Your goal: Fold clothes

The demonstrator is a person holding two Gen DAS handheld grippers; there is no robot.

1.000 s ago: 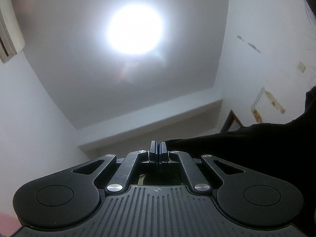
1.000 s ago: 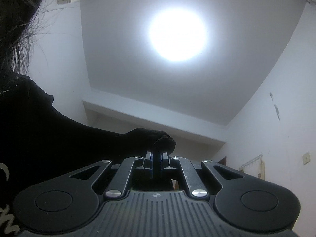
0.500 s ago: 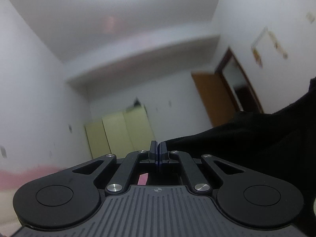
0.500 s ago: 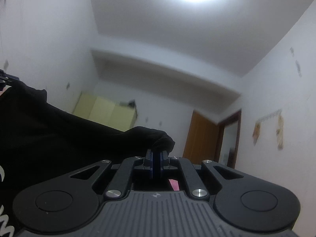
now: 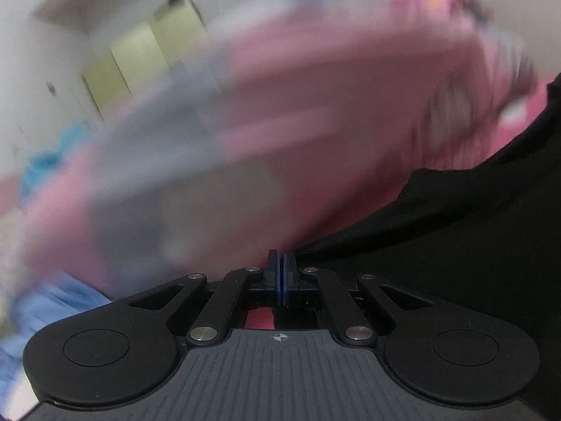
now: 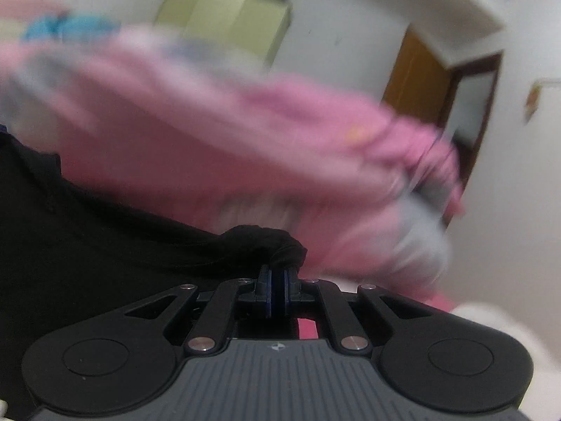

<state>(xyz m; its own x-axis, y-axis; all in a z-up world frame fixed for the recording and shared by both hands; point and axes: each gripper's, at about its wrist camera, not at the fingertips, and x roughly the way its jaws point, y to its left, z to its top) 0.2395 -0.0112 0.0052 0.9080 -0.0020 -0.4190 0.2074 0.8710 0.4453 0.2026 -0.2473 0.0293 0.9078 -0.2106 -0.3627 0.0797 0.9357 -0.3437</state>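
A black garment hangs stretched between both grippers. In the left wrist view my left gripper is shut on one edge of it, and the cloth runs off to the right. In the right wrist view my right gripper is shut on a bunched corner of the black garment, which spreads to the left. Beyond the fingers lies a blurred pink bed cover, seen again as the pink bed cover in the right wrist view.
Blue cloth lies at the lower left and a turquoise item at the bed's far side. Pale yellow cabinets stand on the back wall. A brown door is at the right. Something white sits low right.
Both grippers have swung down from pointing at the ceiling and lamp to pointing at the pink bed, carrying the black garment with them. Both stayed shut on it.
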